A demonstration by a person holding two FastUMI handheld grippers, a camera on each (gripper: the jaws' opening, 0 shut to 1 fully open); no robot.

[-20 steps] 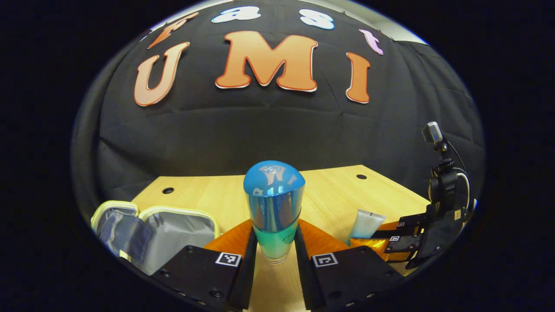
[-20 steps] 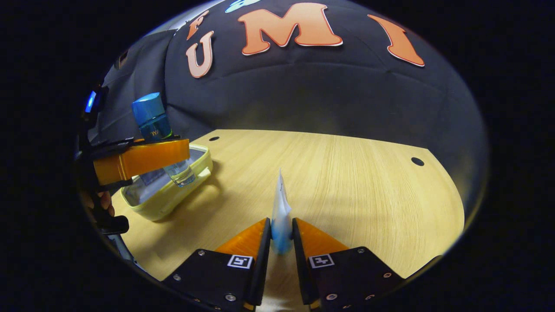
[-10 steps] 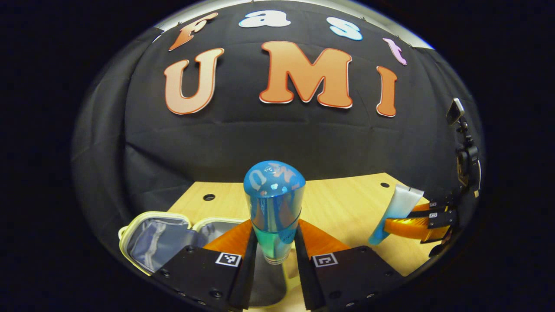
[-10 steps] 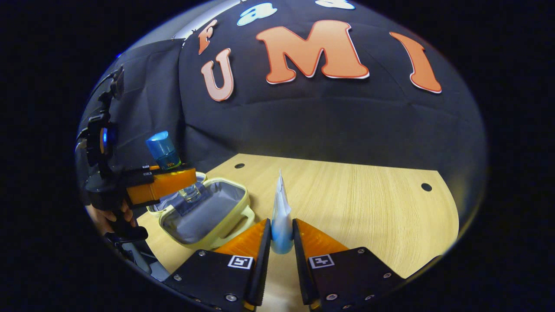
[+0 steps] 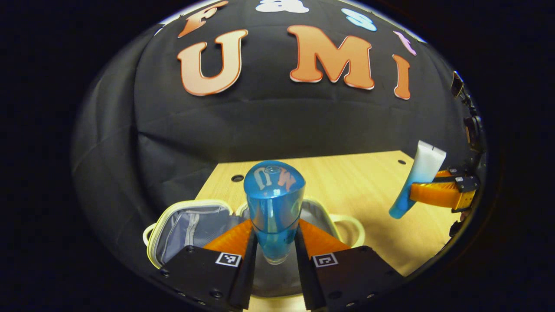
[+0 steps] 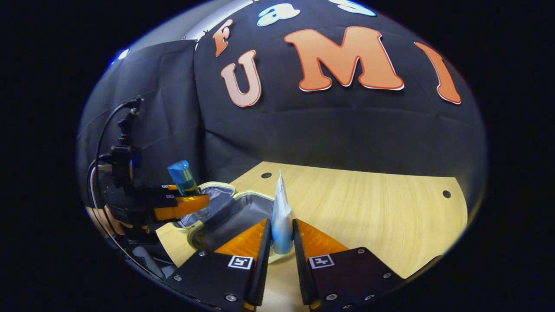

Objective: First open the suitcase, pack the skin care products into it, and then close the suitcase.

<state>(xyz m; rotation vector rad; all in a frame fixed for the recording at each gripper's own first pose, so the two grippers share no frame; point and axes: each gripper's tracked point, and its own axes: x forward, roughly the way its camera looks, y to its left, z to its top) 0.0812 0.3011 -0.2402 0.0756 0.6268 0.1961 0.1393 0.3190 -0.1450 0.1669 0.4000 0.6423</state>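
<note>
**Bottle and tube held over the open case, ready to pack**

My left hand-held gripper (image 5: 274,247) is clamped on a blue bottle (image 5: 274,203), both fingers pressing its lower body. The bottle stands upright, its long axis vertical, rounded cap up and clear base down. It hangs just above the open case (image 5: 190,221), a small pale-yellow suitcase with grey lining that lies flat on the wooden surface (image 5: 355,190), lid folded open to the left.

My right hand-held gripper (image 6: 281,247) is closed on a white-and-blue tube (image 6: 281,216). In the right gripper view the tube stands edge-on and upright. In the left gripper view it leans a little, white flat end up and blue end down, well to the right of the case and above the surface.

I judge the step in hand to be placing the bottle into the case. To do it well, I would lower the bottle into the grey compartment, tip it so its long axis lies along the case floor, and loosen the fingers only once it rests there; left standing, it may stop the lid closing. I would keep the tube clear to the right until the left hand-held gripper is out of the way, then lay it flat beside the bottle.
</note>
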